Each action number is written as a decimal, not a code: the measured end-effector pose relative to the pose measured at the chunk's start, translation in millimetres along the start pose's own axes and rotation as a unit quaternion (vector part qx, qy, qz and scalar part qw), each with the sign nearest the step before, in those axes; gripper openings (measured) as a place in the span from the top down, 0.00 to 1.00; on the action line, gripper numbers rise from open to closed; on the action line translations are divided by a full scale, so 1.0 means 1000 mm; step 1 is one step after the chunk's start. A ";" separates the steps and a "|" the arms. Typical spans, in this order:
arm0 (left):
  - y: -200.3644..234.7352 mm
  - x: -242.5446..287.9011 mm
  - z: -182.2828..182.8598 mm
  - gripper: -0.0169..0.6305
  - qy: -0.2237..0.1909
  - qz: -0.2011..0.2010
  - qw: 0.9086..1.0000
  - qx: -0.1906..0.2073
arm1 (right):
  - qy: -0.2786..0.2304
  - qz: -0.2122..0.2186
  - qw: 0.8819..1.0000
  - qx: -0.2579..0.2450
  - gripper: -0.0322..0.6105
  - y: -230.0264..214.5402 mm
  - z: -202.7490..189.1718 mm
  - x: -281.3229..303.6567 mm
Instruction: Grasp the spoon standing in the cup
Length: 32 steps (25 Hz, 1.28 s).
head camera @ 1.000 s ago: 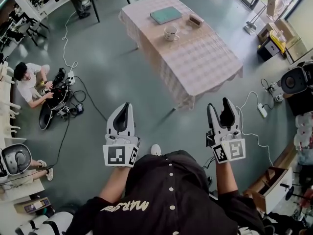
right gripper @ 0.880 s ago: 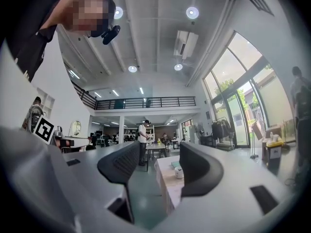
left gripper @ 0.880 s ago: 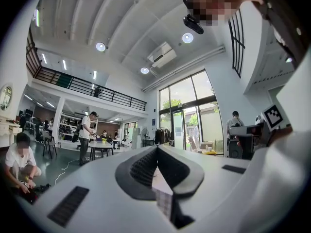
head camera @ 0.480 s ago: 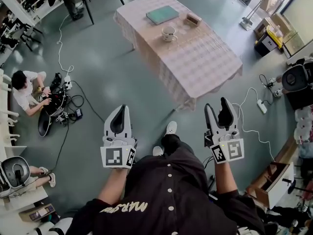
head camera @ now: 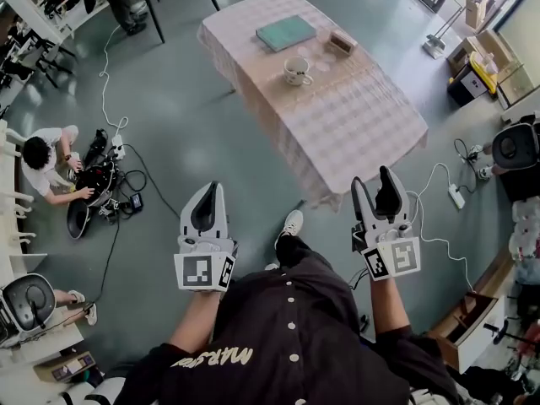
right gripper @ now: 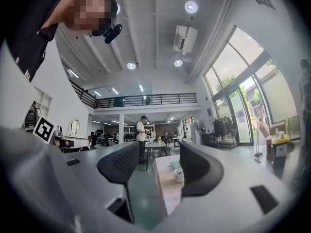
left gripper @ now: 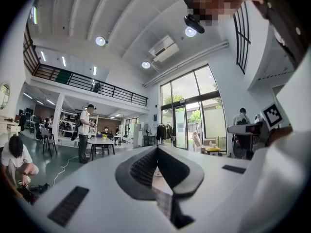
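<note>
A person in a black buttoned shirt [head camera: 295,344] fills the bottom of the head view. White lettering across the shirt's lower left runs upside down; only "MAR" can be read with confidence. Both forearms reach up-frame, roughly parallel, each holding a white two-jaw tool.

The left gripper [head camera: 216,188], at lower centre-left, has its tips brought together, and its own view shows the dark pads meeting at the far end. Its cube [head camera: 202,271] carries square black-and-white markers. The right gripper [head camera: 372,180], at lower centre-right, has its jaws spread with nothing between them. It carries a marker cube [head camera: 392,258] of its own.

Past a stretch of grey-green floor [head camera: 194,116], in the upper middle of the frame, stands a long table draped in pink checked cloth [head camera: 354,116]. The white ceramic cup [head camera: 297,72] sits on its far half, well apart from both grippers. In the right gripper view the cup appears small and distant in the gap between the open jaws. The spoon is too small to make out.

Beyond the cup lie a flat teal book [head camera: 285,33] and a small wooden box [head camera: 341,43]. At the left edge, a person in a white top [head camera: 46,154] sits on the floor among black cables.
</note>
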<state>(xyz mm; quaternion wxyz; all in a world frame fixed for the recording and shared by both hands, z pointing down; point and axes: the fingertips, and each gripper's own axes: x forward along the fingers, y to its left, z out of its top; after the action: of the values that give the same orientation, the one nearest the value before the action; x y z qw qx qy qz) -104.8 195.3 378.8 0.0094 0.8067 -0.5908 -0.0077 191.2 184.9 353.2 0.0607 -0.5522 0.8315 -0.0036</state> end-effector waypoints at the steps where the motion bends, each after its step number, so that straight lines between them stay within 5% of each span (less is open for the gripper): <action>1: 0.002 0.010 0.002 0.96 0.000 0.000 1.000 0.001 | 0.000 0.004 1.000 0.000 0.57 -0.003 0.000 0.011; 16: 0.024 0.136 0.018 0.96 -0.003 0.030 1.000 0.009 | -0.001 0.040 0.999 0.008 0.57 -0.069 0.004 0.147; 32: 0.056 0.181 0.001 0.96 0.031 0.067 0.997 -0.002 | 0.032 0.067 0.997 0.035 0.57 -0.080 -0.030 0.221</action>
<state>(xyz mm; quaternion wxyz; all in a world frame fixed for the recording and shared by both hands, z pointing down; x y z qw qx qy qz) -103.9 6.3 378.8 0.0303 0.7652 -0.6428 0.0168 176.8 -50.9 367.5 0.0536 -0.4926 0.8674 -0.0465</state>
